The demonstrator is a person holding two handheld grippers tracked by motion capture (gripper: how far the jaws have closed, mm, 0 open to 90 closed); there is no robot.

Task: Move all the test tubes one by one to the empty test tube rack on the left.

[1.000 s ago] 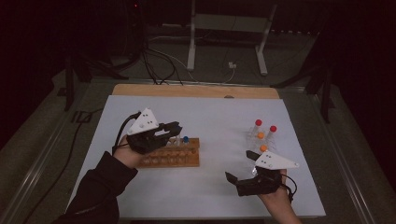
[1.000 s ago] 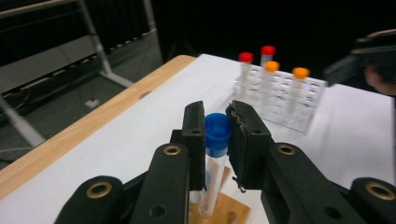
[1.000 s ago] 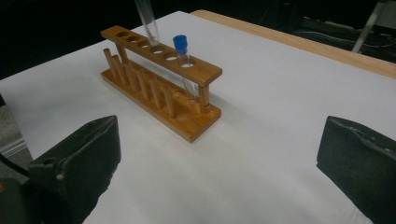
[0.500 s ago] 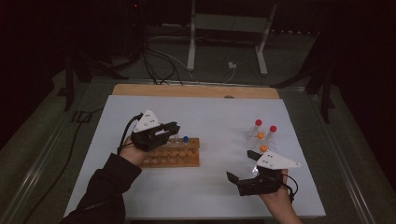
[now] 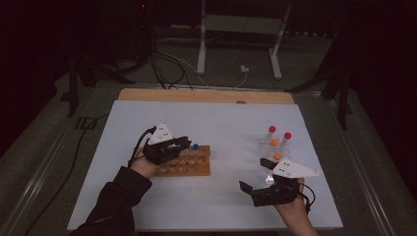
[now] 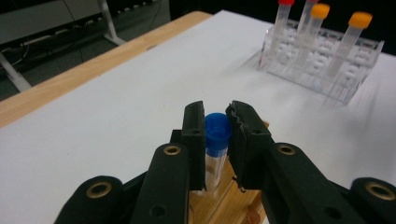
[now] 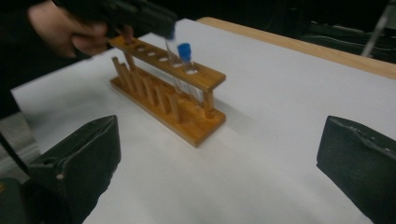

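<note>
A wooden tube rack [image 5: 189,167] lies left of centre on the white table sheet. My left gripper [image 5: 184,143] hovers over it, shut on a blue-capped tube [image 6: 217,133] held upright between its jaw tips [image 6: 217,116]. In the right gripper view the held tube's [image 7: 172,49] lower end reaches into a hole of the rack [image 7: 187,126], next to a second blue-capped tube [image 7: 185,51] standing in the end hole. My right gripper [image 5: 248,192] rests low near the front right, pointing left. Its jaws stand wide open [image 7: 219,154] with nothing between them.
A clear plastic rack [image 5: 273,150] with red- and orange-capped tubes [image 6: 322,60] stands right of centre, just beyond my right hand. The wooden table edge [image 5: 206,96] runs along the back. Cables and a metal stand lie on the floor beyond.
My left gripper has come down toward the wooden rack with the tube in it. The right hand has stayed in place.
</note>
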